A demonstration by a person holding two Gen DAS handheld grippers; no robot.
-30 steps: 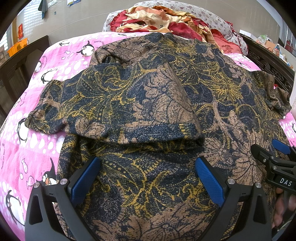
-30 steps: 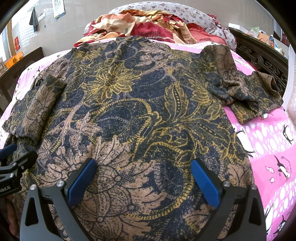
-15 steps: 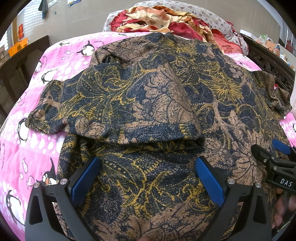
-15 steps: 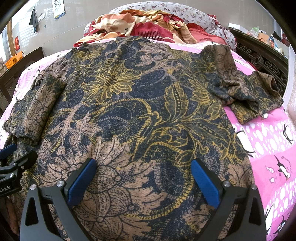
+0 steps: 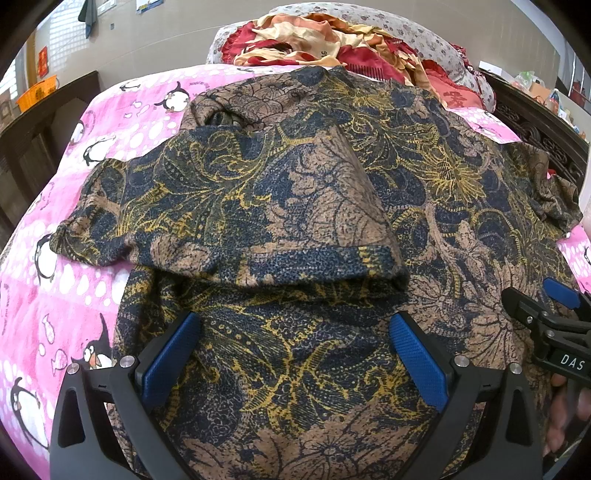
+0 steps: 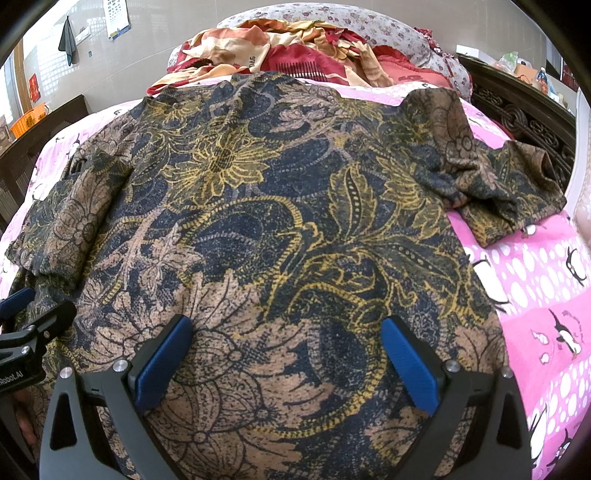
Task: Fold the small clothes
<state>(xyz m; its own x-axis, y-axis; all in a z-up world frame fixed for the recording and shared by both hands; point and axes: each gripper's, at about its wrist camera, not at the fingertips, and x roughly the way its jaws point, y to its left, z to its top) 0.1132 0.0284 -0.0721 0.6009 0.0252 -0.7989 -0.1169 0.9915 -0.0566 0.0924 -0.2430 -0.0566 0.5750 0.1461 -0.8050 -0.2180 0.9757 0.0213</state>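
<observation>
The pink penguin bedsheet [image 5: 66, 295] is largely covered by the patterned top [image 6: 280, 229], spread flat beneath and ahead of both claws. One sleeve [image 5: 236, 206] is folded inward, ahead of the left gripper [image 5: 293, 354]. The right gripper [image 6: 286, 356] and the left are both held apart, gripping nothing. The hem is cut off below.

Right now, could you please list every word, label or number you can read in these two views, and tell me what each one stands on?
"DAS": white letters on the black right gripper, seen at the left view's edge.
"Robot.AI": white letters on the black left gripper, cut off at the right view's edge.
"SAID"-like upside-down letters on the red and cream crumpled blanket: too blurred to be sure.
White wall calendar: print too small.
Red wall sign: unreadable.
</observation>
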